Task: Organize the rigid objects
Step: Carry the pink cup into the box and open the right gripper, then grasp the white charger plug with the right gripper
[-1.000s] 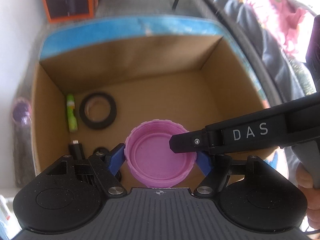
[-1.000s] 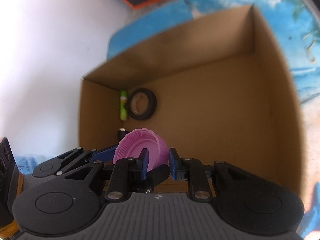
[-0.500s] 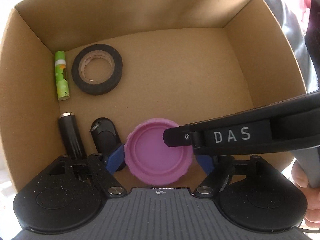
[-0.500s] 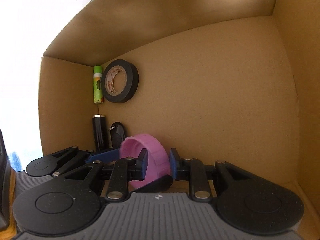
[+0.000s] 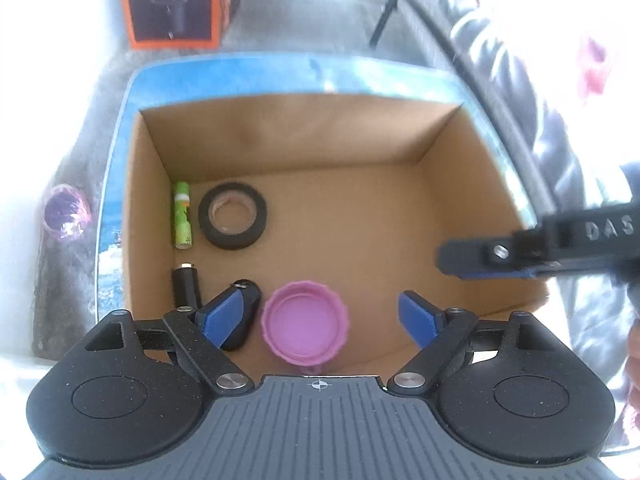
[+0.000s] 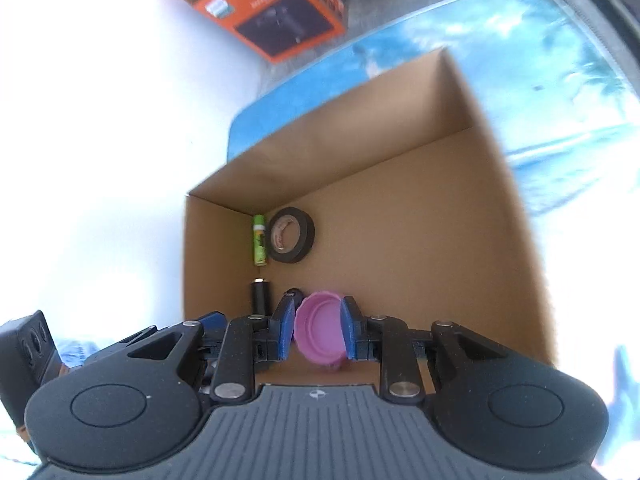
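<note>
A pink ribbed lid point(image 5: 305, 327) lies open side up on the floor of a cardboard box point(image 5: 360, 144), near its front edge. My left gripper point(image 5: 320, 314) is open above the box, its blue pads wide apart on either side of the lid and not touching it. My right gripper point(image 6: 314, 330) is open and raised; in its own view the lid point(image 6: 320, 330) shows below, between the pads. In the left wrist view the right gripper's fingers point(image 5: 496, 256) hang over the box's right side.
In the box lie a green tube point(image 5: 182, 216), a black tape roll point(image 5: 233, 220), a black cylinder point(image 5: 185, 286) and a small black object point(image 5: 244, 320). The box sits on a blue printed mat point(image 6: 560, 92). An orange carton point(image 5: 172, 2) stands behind. A purple object point(image 5: 64, 212) lies left of the mat.
Both grippers let go of the pink lid; it now rests on the box floor. Both have opened and risen, and the right gripper has pulled away to the right.
</note>
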A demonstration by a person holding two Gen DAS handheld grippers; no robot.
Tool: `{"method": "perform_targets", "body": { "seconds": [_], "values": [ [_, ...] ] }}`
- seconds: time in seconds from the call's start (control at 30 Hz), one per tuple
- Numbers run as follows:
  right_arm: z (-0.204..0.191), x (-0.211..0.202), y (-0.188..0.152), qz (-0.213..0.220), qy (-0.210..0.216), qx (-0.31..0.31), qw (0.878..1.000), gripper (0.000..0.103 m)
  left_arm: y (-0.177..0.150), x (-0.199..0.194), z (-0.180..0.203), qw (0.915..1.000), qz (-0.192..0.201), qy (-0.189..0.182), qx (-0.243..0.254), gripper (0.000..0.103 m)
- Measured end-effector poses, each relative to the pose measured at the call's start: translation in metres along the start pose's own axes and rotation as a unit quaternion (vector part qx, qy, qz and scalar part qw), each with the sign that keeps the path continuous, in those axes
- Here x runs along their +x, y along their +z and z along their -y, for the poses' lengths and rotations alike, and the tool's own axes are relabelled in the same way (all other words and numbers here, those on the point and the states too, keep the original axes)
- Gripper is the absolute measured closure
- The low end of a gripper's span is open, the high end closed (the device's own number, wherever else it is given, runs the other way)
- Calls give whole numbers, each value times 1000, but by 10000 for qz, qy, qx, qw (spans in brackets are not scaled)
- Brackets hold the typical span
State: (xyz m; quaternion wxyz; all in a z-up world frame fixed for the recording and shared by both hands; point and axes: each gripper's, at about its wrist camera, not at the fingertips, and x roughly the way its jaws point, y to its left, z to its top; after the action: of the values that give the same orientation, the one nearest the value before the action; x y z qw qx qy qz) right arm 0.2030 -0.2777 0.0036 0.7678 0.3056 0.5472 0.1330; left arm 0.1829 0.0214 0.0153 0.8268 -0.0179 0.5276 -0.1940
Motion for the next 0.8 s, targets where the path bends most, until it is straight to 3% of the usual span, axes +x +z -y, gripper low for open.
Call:
{"method": "perform_targets", "body": {
  "seconds": [0.17,0.33,0.53,0.67,0.8],
  "values": [
    [24,-40,-26,-6,-57,330,9994,76,-24,-30,21,9991,344,-169,-171,16],
    [58,-39,-41,-300,-224,680,9970,75,-54,-17,54,9985,226,-476,-178,16],
    [71,-8,-55,-731,-311,816,9935,73,-82,32,91,9998,-111,61,168,24],
    [69,4,-63,-829,-405,712,9932,56,-98,53,100,9990,-36,303,322,34],
    [63,19,-68,-874,-557,575,9929,56,-103,67,99,9987,35,370,353,43]
  ]
}}
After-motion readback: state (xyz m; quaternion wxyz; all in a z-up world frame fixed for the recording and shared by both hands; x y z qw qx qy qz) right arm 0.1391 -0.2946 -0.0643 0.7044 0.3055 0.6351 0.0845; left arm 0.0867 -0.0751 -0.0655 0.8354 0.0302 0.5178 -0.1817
